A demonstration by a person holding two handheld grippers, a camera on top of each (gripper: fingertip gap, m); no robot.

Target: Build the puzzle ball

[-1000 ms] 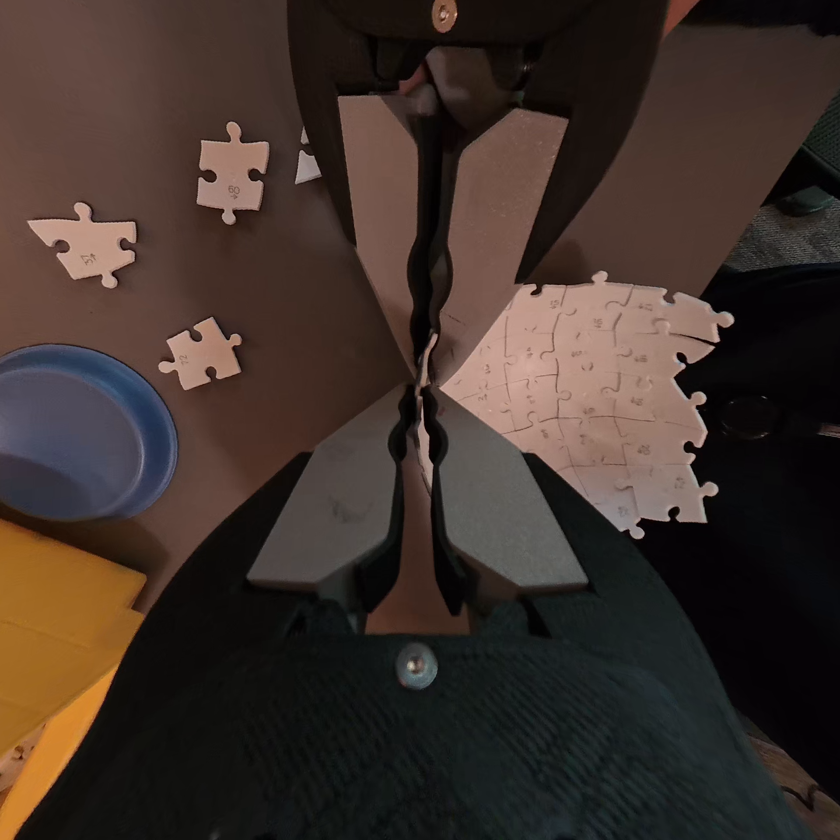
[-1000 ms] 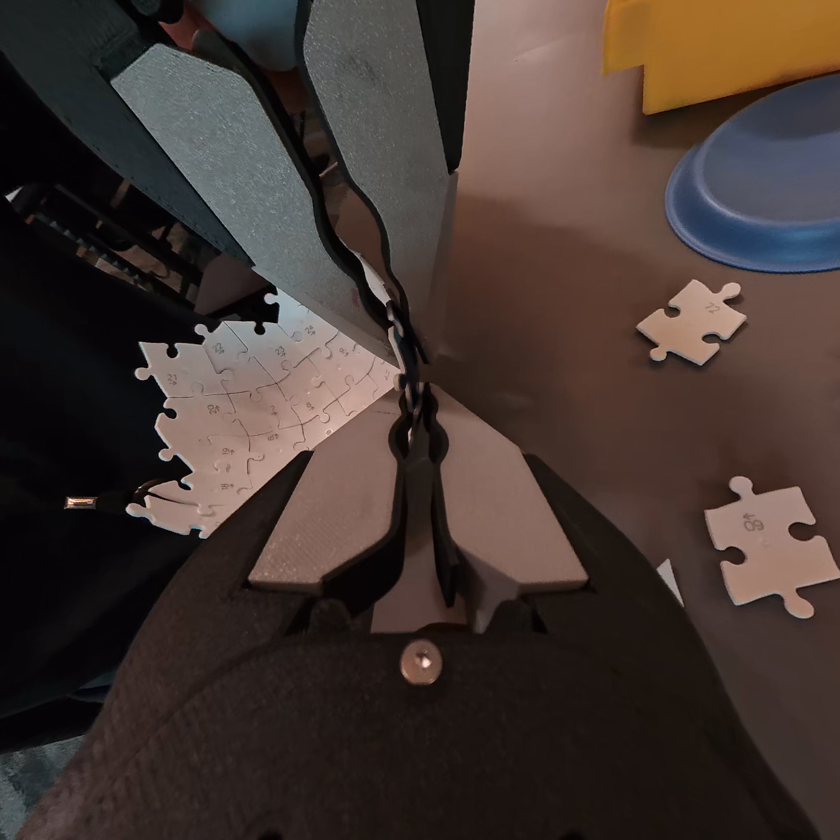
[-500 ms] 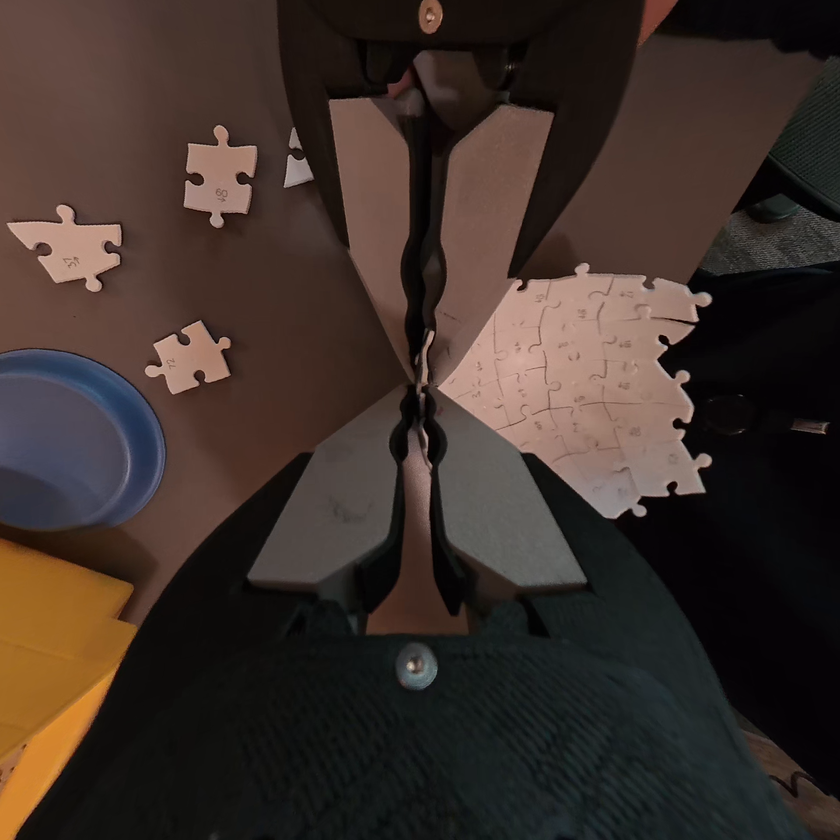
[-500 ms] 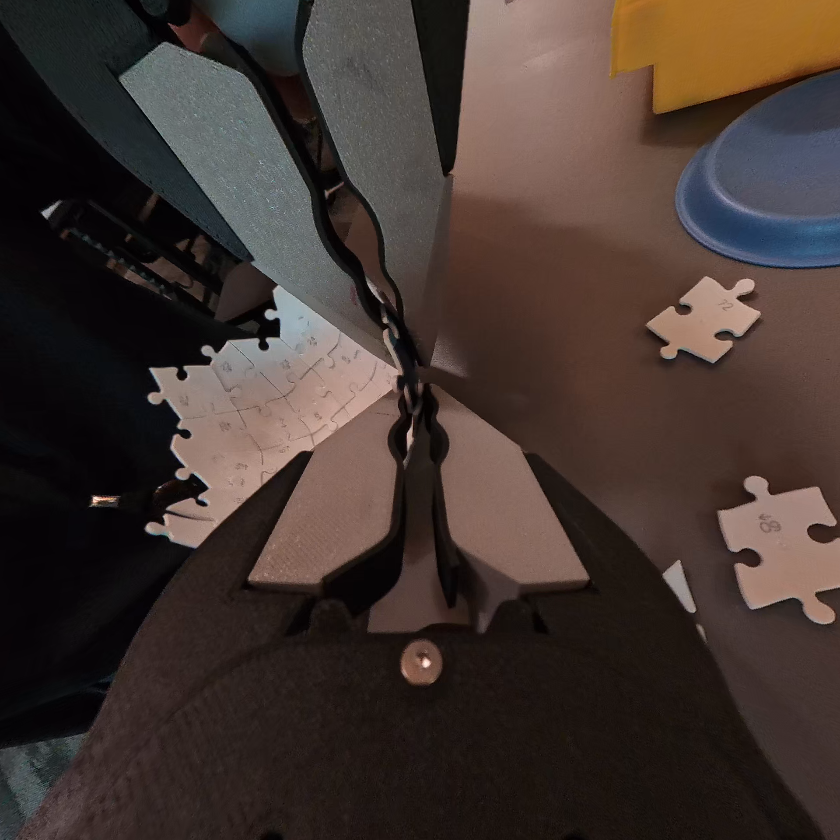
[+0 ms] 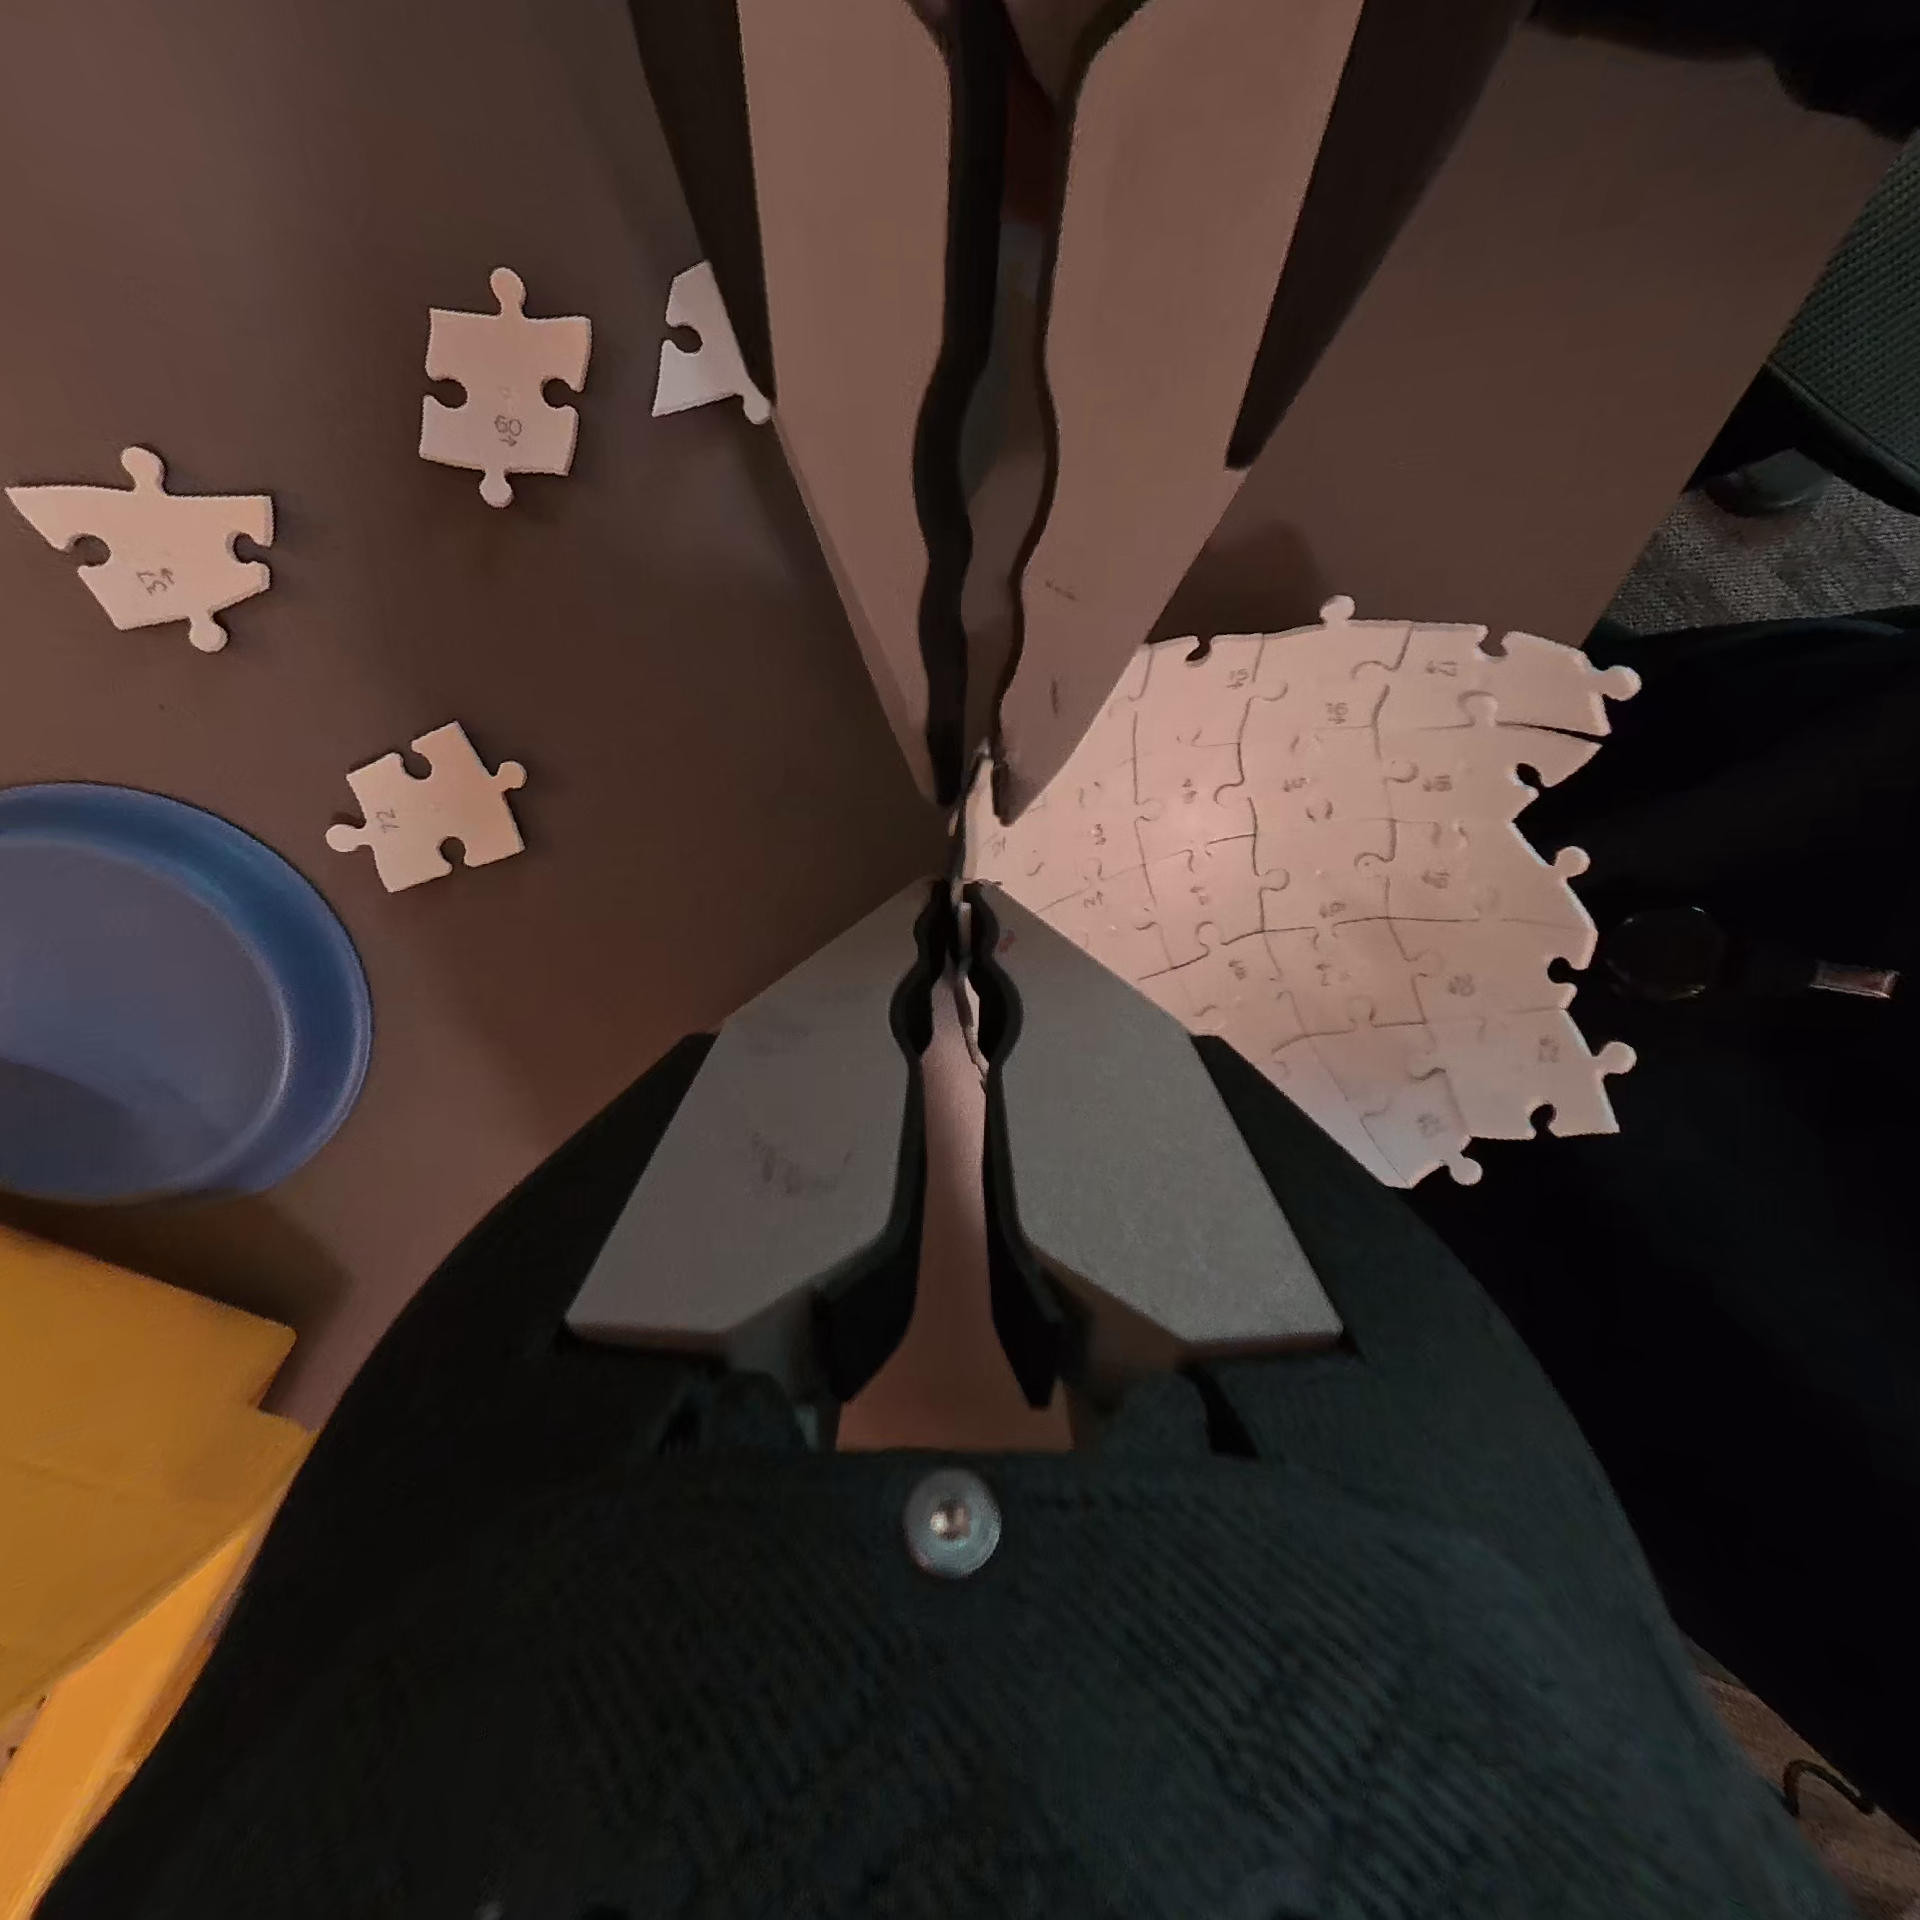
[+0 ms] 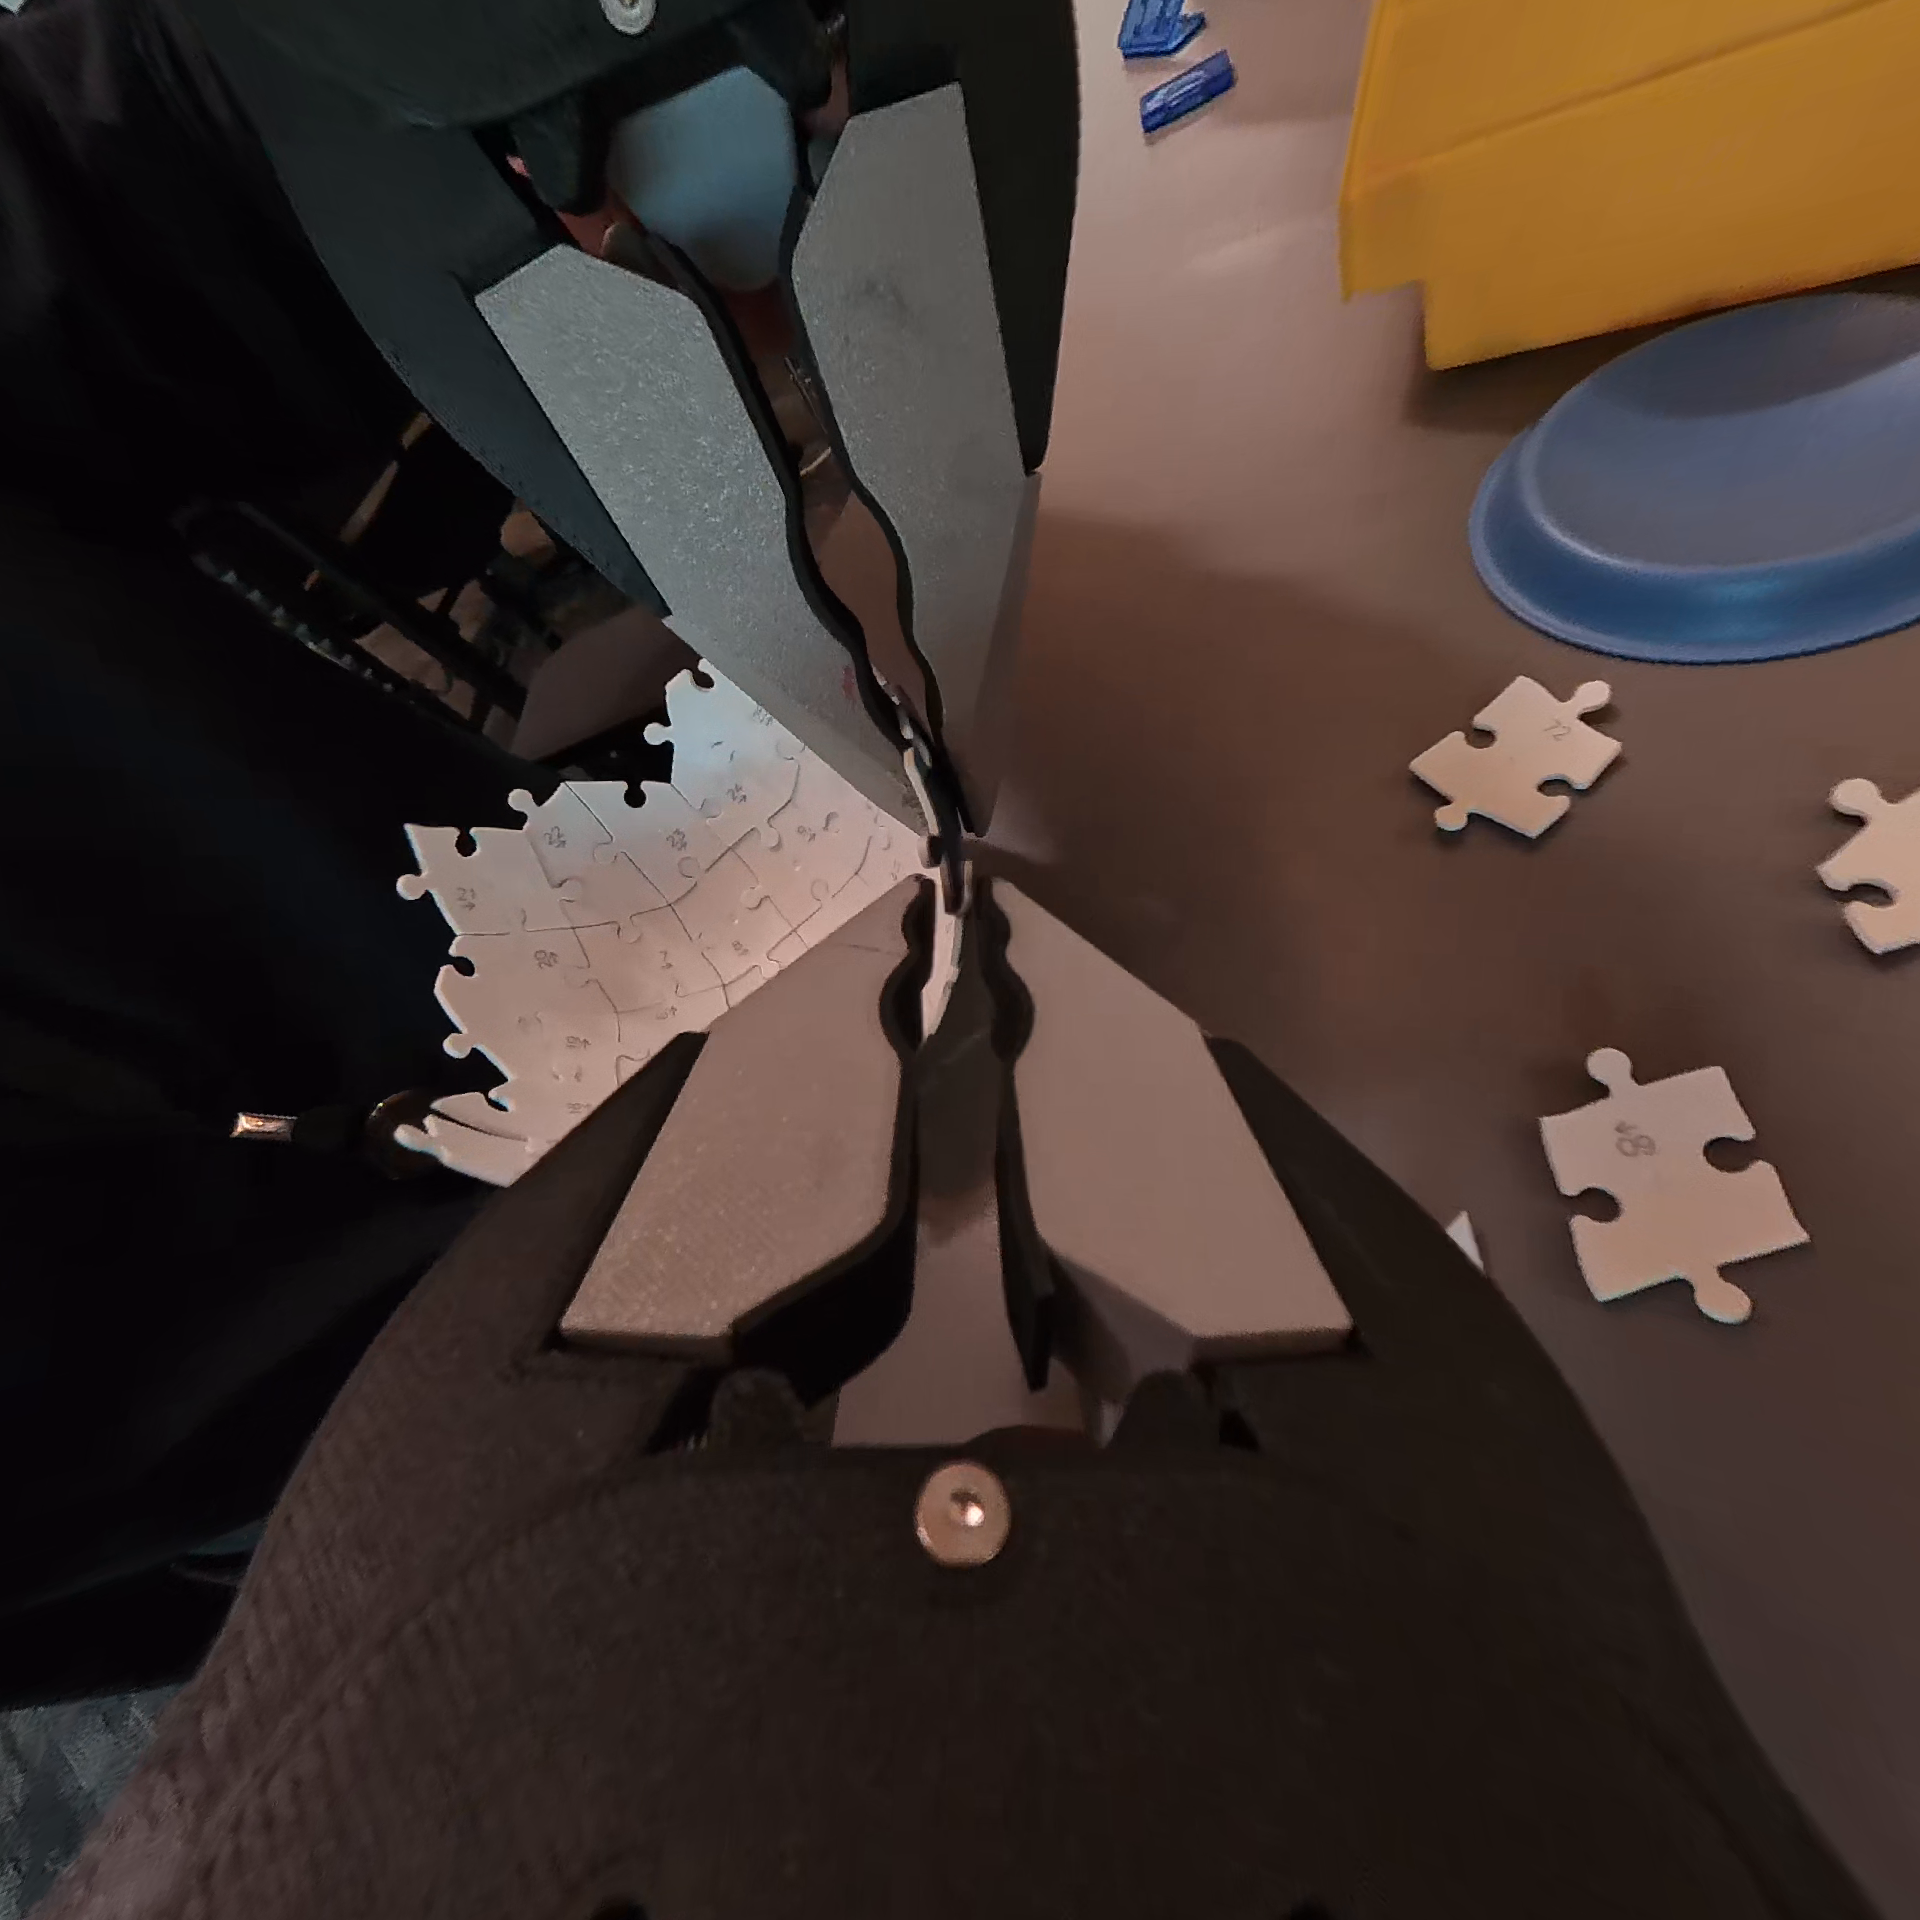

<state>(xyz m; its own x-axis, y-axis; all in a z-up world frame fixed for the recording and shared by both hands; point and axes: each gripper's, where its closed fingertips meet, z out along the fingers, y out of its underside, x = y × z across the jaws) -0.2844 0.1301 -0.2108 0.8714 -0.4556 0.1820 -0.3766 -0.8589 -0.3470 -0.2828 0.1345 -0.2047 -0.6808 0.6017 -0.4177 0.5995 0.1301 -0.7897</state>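
Note:
A curved, part-built white puzzle sheet (image 5: pixel 1351 883) hangs past the table's edge, also shown in the right wrist view (image 6: pixel 644 914). My left gripper (image 5: pixel 961 914) is shut on the sheet's near edge. My right gripper (image 6: pixel 956 904) is shut on the same edge, tip to tip with the left one. In each view the other gripper comes in from the top: the right gripper (image 5: pixel 971 779) and the left gripper (image 6: pixel 935 790). Loose white pieces lie on the brown table (image 5: pixel 623 623): one (image 5: pixel 506 390), another (image 5: pixel 156 551) and a third (image 5: pixel 431 805).
A blue bowl (image 5: pixel 156 987) and a yellow bin (image 5: pixel 104 1455) stand at the left; they also show in the right wrist view, bowl (image 6: pixel 1714 499) and bin (image 6: pixel 1610 156). A fourth piece (image 5: pixel 707 353) is half hidden behind the right gripper. Small blue bits (image 6: pixel 1184 83) lie far back. Left and right tips are no more than a few centimetres apart.
Both grippers keep their hold on the sheet's edge. The right gripper now looms larger in the left wrist view, and the two have tilted slightly against each other.

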